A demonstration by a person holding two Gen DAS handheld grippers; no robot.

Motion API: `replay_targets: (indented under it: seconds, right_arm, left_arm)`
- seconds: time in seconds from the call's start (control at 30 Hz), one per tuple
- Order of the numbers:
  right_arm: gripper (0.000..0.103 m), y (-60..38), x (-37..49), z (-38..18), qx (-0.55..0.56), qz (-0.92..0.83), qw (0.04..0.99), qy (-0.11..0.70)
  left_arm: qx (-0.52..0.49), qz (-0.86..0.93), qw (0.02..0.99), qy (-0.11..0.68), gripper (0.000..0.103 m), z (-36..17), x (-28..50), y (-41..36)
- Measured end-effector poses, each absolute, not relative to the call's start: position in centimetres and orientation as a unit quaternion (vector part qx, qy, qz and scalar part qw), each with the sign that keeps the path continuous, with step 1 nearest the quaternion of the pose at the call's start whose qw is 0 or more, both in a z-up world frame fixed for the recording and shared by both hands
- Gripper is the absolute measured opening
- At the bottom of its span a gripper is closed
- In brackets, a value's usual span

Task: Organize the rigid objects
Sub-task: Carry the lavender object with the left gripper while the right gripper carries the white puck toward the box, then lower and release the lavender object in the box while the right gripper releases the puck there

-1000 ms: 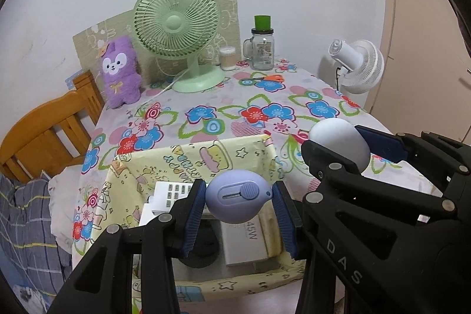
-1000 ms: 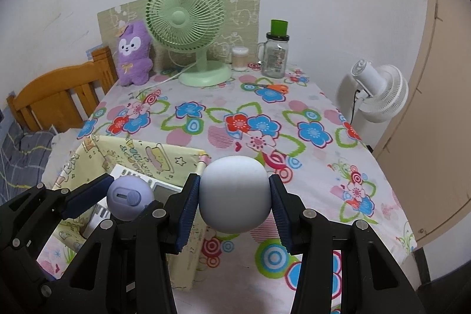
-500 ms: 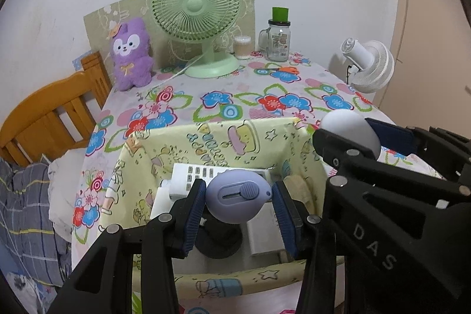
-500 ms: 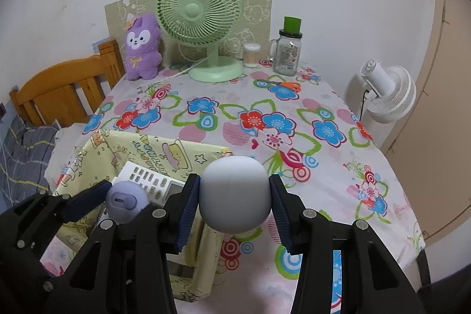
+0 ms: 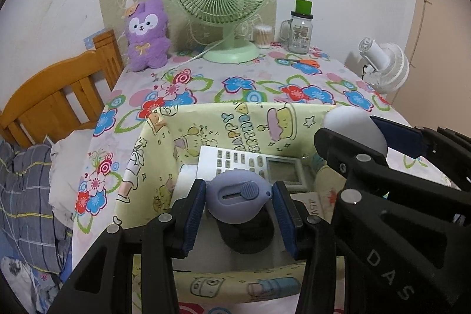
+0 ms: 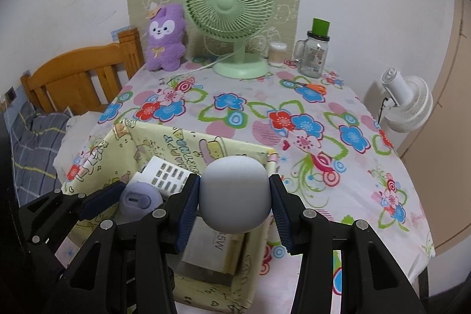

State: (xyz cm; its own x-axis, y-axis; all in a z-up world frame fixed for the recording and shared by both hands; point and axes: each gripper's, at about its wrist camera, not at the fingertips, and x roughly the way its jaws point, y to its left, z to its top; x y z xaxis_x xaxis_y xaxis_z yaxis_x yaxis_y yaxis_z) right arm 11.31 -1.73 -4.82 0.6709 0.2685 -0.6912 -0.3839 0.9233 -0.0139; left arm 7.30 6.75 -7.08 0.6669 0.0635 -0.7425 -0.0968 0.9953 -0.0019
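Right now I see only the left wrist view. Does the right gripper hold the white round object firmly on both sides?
Observer: Yes. In the right wrist view both pads of the right gripper press the sides of the white rounded object.
Operator: What lies under it?
Observer: A white carton marked 45W, inside the yellow fabric box.
Operator: And right of the box?
Observer: Floral tablecloth, nothing standing on it near that wall.

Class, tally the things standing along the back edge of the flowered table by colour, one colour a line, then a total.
Green: 1, the fan
Purple: 1, the plush toy
Clear glass: 1, the jar with a green cap
White: 1, the small tub
Total: 4
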Motion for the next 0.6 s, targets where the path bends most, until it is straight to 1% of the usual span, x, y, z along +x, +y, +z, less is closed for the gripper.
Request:
replay_targets:
  seconds: [0.53,0.57,0.6]
  right_arm:
    - [0.051,0.0,12.2,-6.5,-0.079,0.198,0.896,0.390]
    - [0.051,0.1,12.2,-6.6,-0.079,0.198,0.895,0.392]
    - [0.051,0.2,12.2,-6.8,-0.079,0.201,0.893,0.394]
  left_arm:
    - [-0.033,0.040,0.905,0.423,0.049,-8.6,7.7,8.3]
    - [-0.035,0.038,0.904,0.423,0.050,-8.6,7.7,8.3]
    - [-0.038,0.032,0.904,0.424,0.053,-8.5,7.7,8.3]
